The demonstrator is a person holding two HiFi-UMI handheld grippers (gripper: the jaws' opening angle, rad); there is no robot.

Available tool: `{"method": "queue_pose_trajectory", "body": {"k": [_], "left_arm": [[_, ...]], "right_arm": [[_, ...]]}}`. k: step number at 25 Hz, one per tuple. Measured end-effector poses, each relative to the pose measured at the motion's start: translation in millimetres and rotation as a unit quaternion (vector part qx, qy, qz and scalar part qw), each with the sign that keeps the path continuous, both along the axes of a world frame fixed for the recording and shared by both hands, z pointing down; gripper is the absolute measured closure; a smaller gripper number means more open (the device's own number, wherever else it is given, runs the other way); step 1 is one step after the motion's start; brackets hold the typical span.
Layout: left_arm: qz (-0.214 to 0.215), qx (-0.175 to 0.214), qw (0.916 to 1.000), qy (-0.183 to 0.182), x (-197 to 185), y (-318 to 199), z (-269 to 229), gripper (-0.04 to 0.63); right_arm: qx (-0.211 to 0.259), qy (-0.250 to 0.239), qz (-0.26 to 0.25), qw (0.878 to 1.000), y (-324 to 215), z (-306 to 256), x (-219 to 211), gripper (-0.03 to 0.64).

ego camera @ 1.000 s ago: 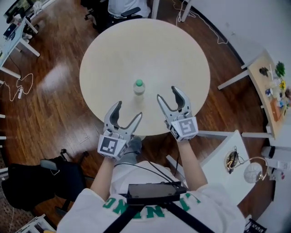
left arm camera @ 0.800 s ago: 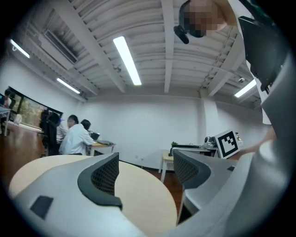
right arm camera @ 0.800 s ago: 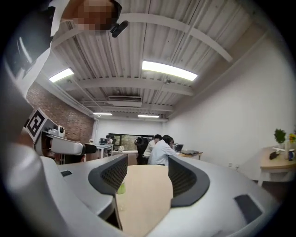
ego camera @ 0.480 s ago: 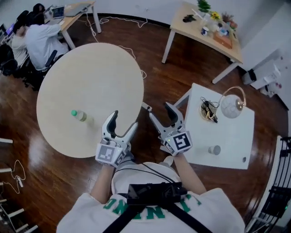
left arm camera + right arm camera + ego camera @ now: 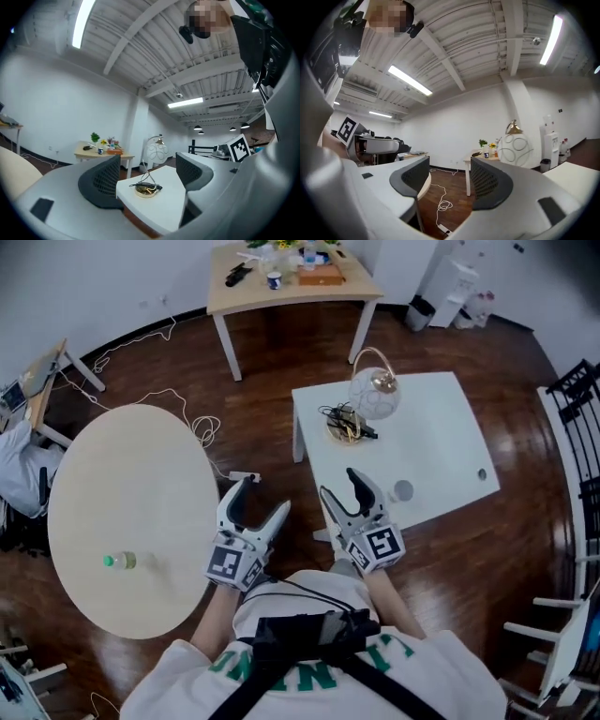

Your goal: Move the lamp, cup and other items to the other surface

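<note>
A lamp (image 5: 373, 399) with a white globe shade and a brass base stands on the white square table (image 5: 441, 446), a dark cord coiled at its foot. A small grey cup (image 5: 403, 490) sits nearer the table's front edge. My left gripper (image 5: 264, 495) hangs open and empty over the floor between the two tables. My right gripper (image 5: 340, 484) is open and empty at the white table's near corner, left of the cup. In the left gripper view the lamp (image 5: 157, 149) shows between the open jaws of the left gripper (image 5: 147, 176). In the right gripper view the globe (image 5: 514, 147) shows right of the right gripper (image 5: 450, 180).
A round beige table (image 5: 131, 493) at the left carries a green-capped bottle (image 5: 120, 561). A wooden table (image 5: 291, 287) with small items stands at the back. A white cable (image 5: 192, 423) trails on the wood floor. A dark rack (image 5: 581, 390) and a white chair (image 5: 562, 643) are at the right.
The view has swung from the round table to the white square table. Both grippers turned along with it, still open and empty. The bottle stays on the round table.
</note>
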State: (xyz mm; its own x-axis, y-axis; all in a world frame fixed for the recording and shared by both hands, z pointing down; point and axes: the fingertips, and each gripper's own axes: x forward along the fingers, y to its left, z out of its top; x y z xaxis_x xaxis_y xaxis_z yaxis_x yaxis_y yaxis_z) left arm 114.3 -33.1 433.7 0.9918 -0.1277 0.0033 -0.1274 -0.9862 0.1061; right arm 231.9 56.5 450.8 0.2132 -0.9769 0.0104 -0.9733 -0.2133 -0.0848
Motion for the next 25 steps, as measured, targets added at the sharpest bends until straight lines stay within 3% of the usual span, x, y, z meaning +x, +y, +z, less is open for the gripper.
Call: {"method": "queue_pose_trajectory", "body": {"k": [9, 14, 21, 25], "left_arm": [[0.11, -0.039, 0.9931, -0.01, 86, 76, 8, 0.232], [0.154, -0.007, 0.9873, -0.037, 120, 110, 15, 0.236], [0.214, 0.001, 0.9751, -0.057, 152, 156, 32, 0.236], [0.247, -0.004, 0.9658, -0.08, 168, 181, 48, 0.236]], "right_arm": [[0.01, -0.001, 0.096, 0.995, 85, 0, 54, 0.319], [0.006, -0.009, 0.136, 0.991, 126, 6, 73, 0.319], [-0.02, -0.022, 0.2, 0.979, 189, 36, 99, 0.319], [-0.053, -0.055, 0.236, 0.969, 220, 75, 119, 0.319]]}}
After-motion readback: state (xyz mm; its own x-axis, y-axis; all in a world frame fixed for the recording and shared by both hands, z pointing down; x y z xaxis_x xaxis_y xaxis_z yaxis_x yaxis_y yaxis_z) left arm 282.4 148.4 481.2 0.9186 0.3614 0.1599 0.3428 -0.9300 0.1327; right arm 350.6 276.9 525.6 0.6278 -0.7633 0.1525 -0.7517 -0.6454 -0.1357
